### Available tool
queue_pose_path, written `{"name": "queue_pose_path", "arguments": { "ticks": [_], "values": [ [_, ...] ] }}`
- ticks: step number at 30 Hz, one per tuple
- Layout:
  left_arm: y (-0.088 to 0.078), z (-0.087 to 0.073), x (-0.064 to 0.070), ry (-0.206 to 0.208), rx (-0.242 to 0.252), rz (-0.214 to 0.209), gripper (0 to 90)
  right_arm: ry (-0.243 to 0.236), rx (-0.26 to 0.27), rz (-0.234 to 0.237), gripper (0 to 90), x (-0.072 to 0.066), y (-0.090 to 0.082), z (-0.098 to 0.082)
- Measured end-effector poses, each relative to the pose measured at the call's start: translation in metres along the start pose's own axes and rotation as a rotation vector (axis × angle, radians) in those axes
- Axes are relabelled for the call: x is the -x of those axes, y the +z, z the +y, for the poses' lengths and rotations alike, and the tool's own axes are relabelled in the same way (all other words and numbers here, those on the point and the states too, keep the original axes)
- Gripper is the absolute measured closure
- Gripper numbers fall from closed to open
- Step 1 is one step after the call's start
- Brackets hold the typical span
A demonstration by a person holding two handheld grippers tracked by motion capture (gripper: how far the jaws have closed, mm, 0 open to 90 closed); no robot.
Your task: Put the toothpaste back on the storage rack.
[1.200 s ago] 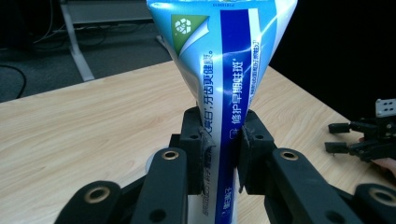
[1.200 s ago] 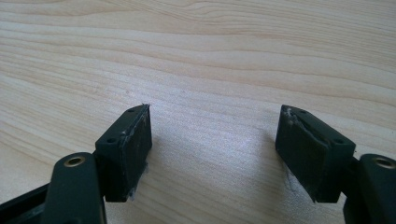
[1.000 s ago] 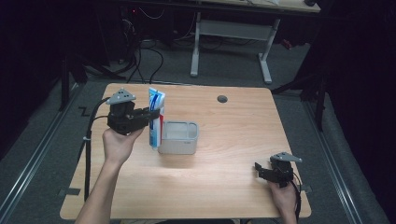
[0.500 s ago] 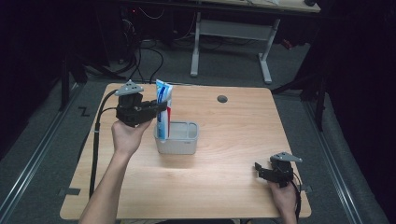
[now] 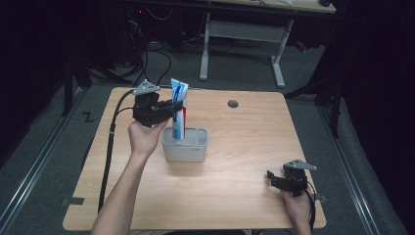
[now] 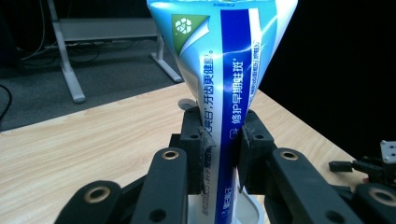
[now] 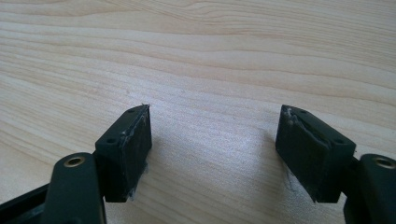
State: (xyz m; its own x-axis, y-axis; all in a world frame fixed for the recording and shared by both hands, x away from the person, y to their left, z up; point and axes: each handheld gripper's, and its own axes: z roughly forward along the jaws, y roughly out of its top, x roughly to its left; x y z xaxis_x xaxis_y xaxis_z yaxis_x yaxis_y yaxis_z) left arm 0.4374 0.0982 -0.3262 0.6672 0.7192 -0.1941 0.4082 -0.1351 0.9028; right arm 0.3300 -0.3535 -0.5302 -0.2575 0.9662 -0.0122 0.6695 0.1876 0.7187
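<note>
A blue and white toothpaste tube [image 5: 178, 108] stands upright, its lower end inside a grey box [image 5: 186, 145] in the middle of the wooden table [image 5: 235, 196]. My left gripper [image 5: 180, 107] is shut on the tube about halfway up, reaching in from the left. In the left gripper view both pads pinch the tube [image 6: 224, 93], whose flat crimped end points up. My right gripper [image 5: 271, 177] rests open near the table's front right corner. In the right gripper view its two pads [image 7: 133, 149] stand wide apart over bare wood.
A round cable hole [image 5: 233, 104] sits in the table's far side. A black cable [image 5: 108, 152] trails from the left gripper over the left edge. Behind the table stand a white desk frame [image 5: 244, 44] and floor cables. The right gripper [image 6: 369, 168] shows low at the right edge of the left gripper view.
My left gripper has carried the tube rightward from beside the grey box to over it, and the tube's lower end is now inside the box. The right gripper has stayed put.
</note>
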Motion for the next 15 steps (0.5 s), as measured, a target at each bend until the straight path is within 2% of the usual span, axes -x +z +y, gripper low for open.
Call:
{"name": "queue_pose_path", "arguments": {
  "ticks": [3, 7, 15],
  "values": [
    [0.006, -0.002, 0.0, -0.002, 0.008, 0.003, 75.2, 0.0, 0.0, 0.001, 26.9, 0.0, 0.0, 0.0],
    [0.016, -0.006, 0.002, 0.02, -0.009, 0.025, 75.1, -0.001, 0.0, 0.001, 26.9, 0.0, 0.0, 0.0],
    [0.027, -0.015, 0.0, 0.02, -0.032, 0.034, 74.8, 0.001, -0.001, 0.001, 26.9, 0.0, 0.0, 0.0]
  ]
}}
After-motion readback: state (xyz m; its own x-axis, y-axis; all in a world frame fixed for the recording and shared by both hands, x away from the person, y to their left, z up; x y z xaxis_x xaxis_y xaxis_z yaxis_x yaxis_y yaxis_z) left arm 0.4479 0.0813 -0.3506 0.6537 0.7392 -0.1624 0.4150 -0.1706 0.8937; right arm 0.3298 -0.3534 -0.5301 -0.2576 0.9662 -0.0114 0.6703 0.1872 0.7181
